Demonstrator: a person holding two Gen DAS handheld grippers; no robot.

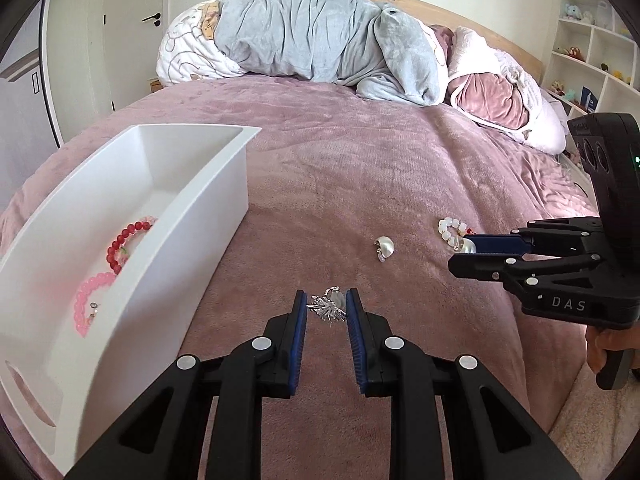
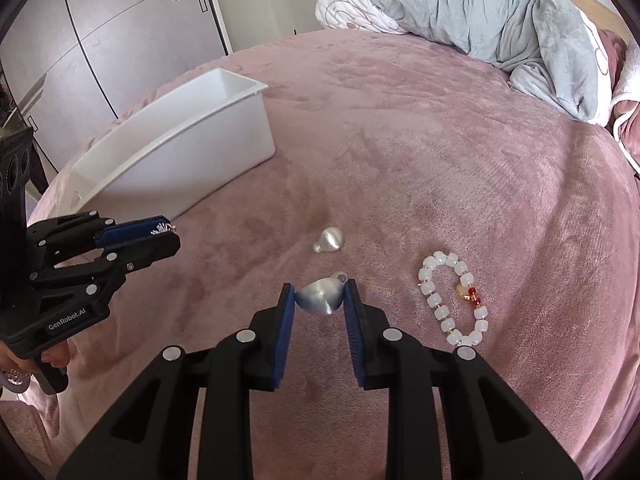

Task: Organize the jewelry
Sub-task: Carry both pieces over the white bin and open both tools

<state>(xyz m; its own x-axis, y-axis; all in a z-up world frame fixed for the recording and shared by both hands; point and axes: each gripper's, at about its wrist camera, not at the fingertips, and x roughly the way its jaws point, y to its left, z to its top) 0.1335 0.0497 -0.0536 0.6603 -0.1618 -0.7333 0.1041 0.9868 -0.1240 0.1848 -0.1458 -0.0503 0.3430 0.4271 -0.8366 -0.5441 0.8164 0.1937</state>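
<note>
My left gripper (image 1: 326,300) is shut on a sparkly silver brooch (image 1: 327,309), held above the pink bedspread just right of the white plastic bin (image 1: 224,184). Inside the bin lie a red bead bracelet (image 1: 122,242) and a pink bead bracelet (image 1: 90,300). My right gripper (image 2: 319,290) is shut on a silver shell-shaped earring (image 2: 320,300), lifted off the bed. Its matching earring (image 2: 331,239) lies on the bedspread just beyond. A white bead bracelet (image 2: 448,300) with red beads and a gold clasp lies to the right. The left gripper (image 2: 170,236) shows at the left of the right wrist view with the brooch at its tip.
A pink plush bedspread (image 1: 360,168) covers the bed. A grey blanket (image 1: 320,40) and pillows are piled at the headboard. White shelves (image 1: 592,52) with toys stand at the right, wardrobe doors (image 2: 120,32) at the left. A hand (image 1: 604,348) holds the right gripper's handle.
</note>
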